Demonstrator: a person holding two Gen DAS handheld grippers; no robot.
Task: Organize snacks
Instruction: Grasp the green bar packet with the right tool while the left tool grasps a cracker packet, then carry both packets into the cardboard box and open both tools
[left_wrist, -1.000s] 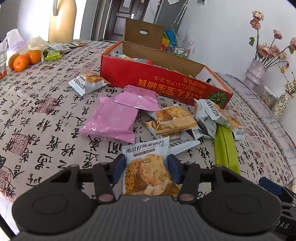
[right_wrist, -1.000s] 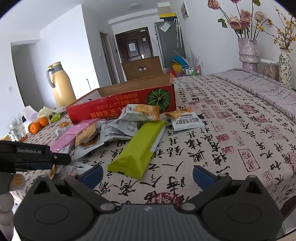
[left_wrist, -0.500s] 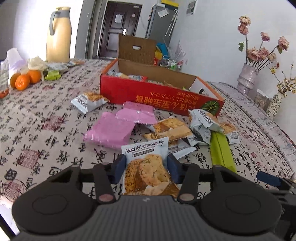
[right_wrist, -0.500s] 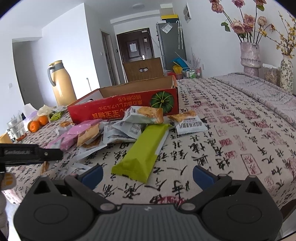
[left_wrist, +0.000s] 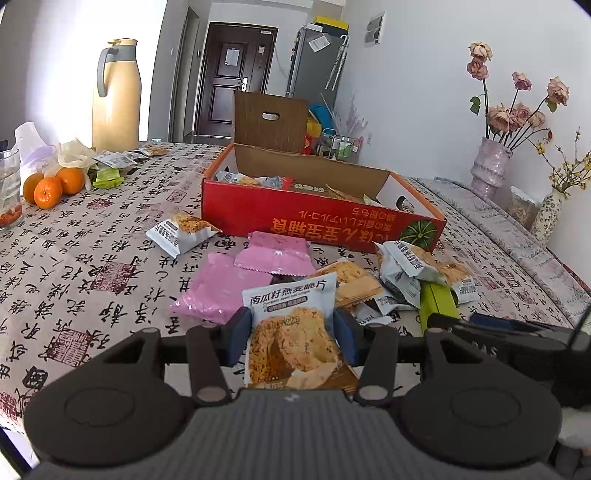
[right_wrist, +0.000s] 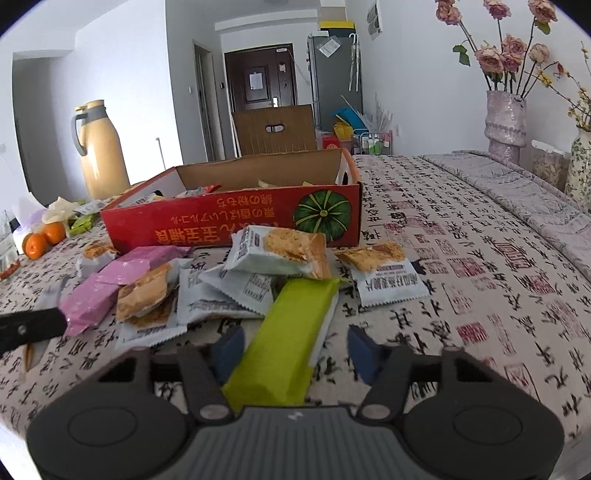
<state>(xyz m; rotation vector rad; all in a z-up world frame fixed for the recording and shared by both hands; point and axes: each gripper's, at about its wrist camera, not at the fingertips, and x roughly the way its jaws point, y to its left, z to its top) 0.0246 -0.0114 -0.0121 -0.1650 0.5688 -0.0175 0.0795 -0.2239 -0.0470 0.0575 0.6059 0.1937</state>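
Note:
My left gripper (left_wrist: 291, 338) is shut on a white oat-crisp packet (left_wrist: 293, 332) and holds it above the table. The red cardboard box (left_wrist: 317, 225) with several snacks inside stands behind a heap of loose packets: two pink ones (left_wrist: 221, 291), white-and-orange ones (left_wrist: 410, 262). My right gripper (right_wrist: 295, 349) is open, its fingers either side of the near end of a long green bar (right_wrist: 291, 339) that lies on the table. The box (right_wrist: 236, 221) and the heap (right_wrist: 273, 251) also show in the right wrist view.
A yellow thermos (left_wrist: 116, 96), oranges (left_wrist: 51, 188), a glass (left_wrist: 9, 192) and small packets sit at the far left. Flower vases (left_wrist: 489, 166) stand at the far right. The patterned tablecloth (right_wrist: 480, 258) lies bare to the right of the box.
My left gripper has risen and tilted up with the packet. My right gripper has moved forward over the green bar, and its fingers have come closer together around it.

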